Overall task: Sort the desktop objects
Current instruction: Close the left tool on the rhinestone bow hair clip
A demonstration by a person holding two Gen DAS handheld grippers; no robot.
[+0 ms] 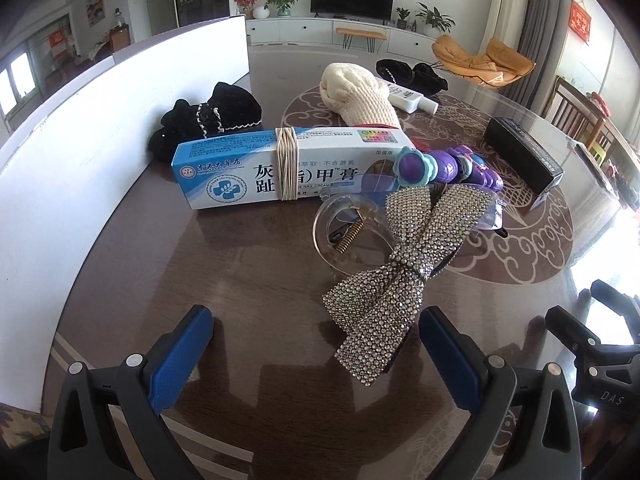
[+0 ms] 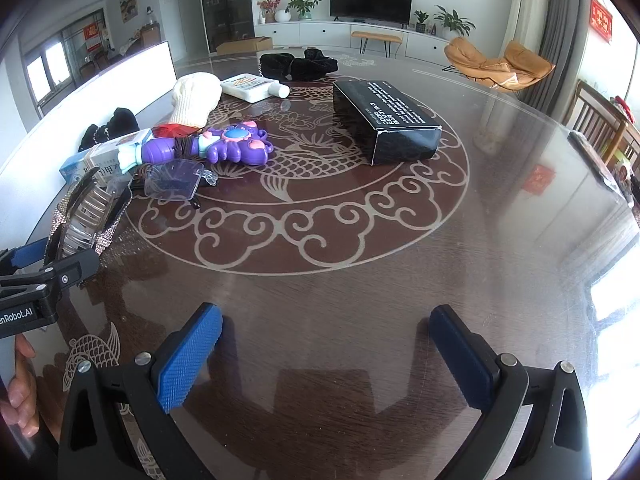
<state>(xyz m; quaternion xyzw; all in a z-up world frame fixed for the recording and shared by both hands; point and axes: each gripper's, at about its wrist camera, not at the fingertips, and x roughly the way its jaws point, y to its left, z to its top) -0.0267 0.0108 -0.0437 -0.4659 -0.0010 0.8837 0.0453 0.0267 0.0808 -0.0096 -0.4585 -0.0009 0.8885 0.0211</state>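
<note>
While the left gripper is hovering low over the brown table, its blue fingers are standing wide apart and gripping nothing. Just ahead of them, a sparkly bow is lying across a clear hair clip, its lower end reaching toward the right finger. Behind the clip, a blue and white cream box is sitting with a cream band wrapped around its middle. A purple toy is resting against the right end of the box. Farther back, a cream knit glove is lying near a white bottle, and a black hair bow is sitting beside the white board standing along the left. A second black hair bow is lying at the far edge, and a black box is sitting to the right. Part of the other gripper is showing at the lower right edge.

Seen from the right wrist, the right gripper is hanging over bare table, its fingers also spread wide and empty. All the clutter is sitting well ahead and to the left: the purple toy, the clear hair clip, the cream box, the glove, the white bottle and the black box. At the left edge, the left gripper is standing just beside the sparkly bow, and a hand is holding its handle.
</note>
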